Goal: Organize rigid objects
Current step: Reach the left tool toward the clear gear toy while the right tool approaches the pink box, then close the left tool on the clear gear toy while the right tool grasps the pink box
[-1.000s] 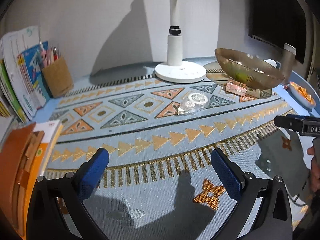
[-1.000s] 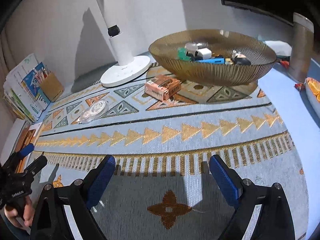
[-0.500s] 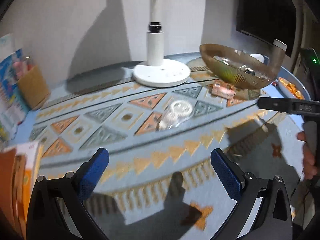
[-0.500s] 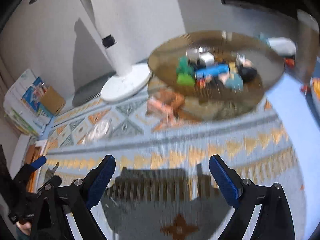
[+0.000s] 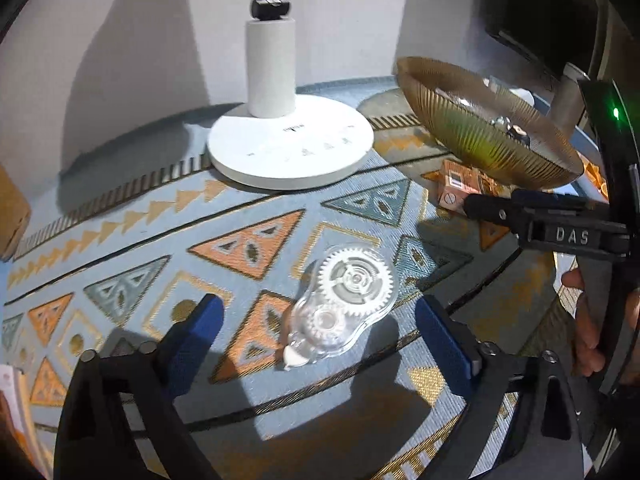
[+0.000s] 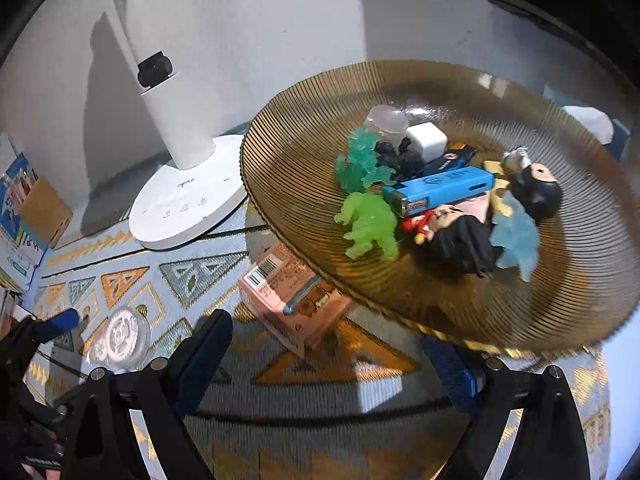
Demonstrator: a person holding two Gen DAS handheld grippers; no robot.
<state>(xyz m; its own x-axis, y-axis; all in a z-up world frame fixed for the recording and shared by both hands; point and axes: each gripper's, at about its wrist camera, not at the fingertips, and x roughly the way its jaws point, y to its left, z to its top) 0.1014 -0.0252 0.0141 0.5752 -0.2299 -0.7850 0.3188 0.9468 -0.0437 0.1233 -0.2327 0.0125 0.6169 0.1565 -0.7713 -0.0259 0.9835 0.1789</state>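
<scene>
Left gripper [image 5: 318,326]: jaws wide but closing, blue pads to either side of a clear correction-tape dispenser [image 5: 344,304], neither pad touching it. Dispenser flat on the patterned mat [image 5: 248,240] covering the bench, white gears visible through the shell, tip toward the camera. Behind it, round white lamp base [image 5: 290,148] with upright white column. To the right, ribbed amber glass bowl [image 5: 480,132], raised above the mat, with a small pink box [image 5: 454,190] lying at its foot. Cardboard holder [image 5: 12,212] at far left edge. At the right edge, a hand [image 5: 592,320] holding the other tool's black frame.

Right gripper [image 6: 326,344]: jaws apart, nothing between the pads, poised just before the pink box [image 6: 294,300], which sits half under the bowl rim [image 6: 288,224]. Inside the bowl: green translucent figure [image 6: 370,226], teal figure [image 6: 360,160], blue rectangular device [image 6: 440,190], white cube [image 6: 426,142], clear lidded cup [image 6: 386,124], dark-haired doll [image 6: 460,240], round black-headed figure [image 6: 536,190], pale blue figure [image 6: 516,240]. Dispenser [image 6: 118,338] visible at lower left, on the mat beside the left tool's blue-tipped finger [image 6: 60,320]. Booklets and cardboard holder [image 6: 44,212] against the wall at left.
</scene>
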